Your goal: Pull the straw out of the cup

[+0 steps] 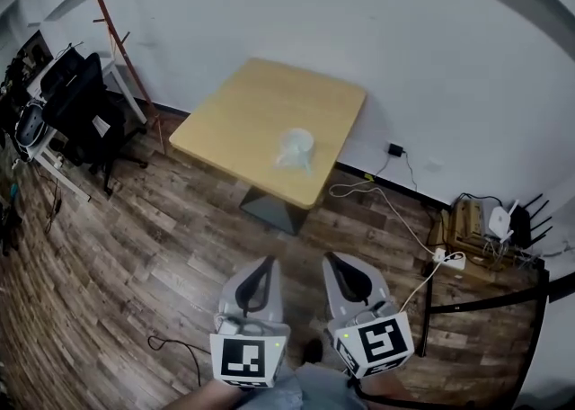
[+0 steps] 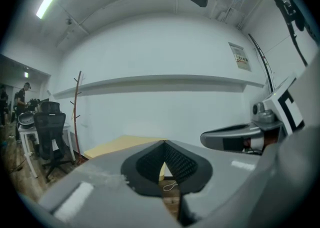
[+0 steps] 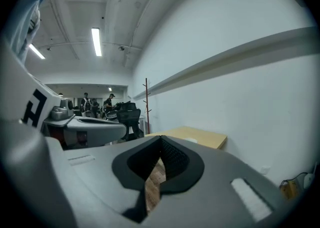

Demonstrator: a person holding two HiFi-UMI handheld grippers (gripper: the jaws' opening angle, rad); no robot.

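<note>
**Both grippers far from the cup, jaws closed**

The cup sits on the square wooden surface, near the edge closest to the person. It looks pale and blurry from here. The straw is too small and fuzzy to pick out.

The left gripper and the right gripper hang side by side low over the wooden floor, well apart from the surface. Both point toward it. The left gripper's jaws are closed, with the tips meeting and nothing between them. The right gripper's jaws are closed too, and they hold nothing.

A white wall stands behind the surface. A thin red-brown coat stand and a black office chair are off to the left. A white cable lies on the floor to the right.
</note>
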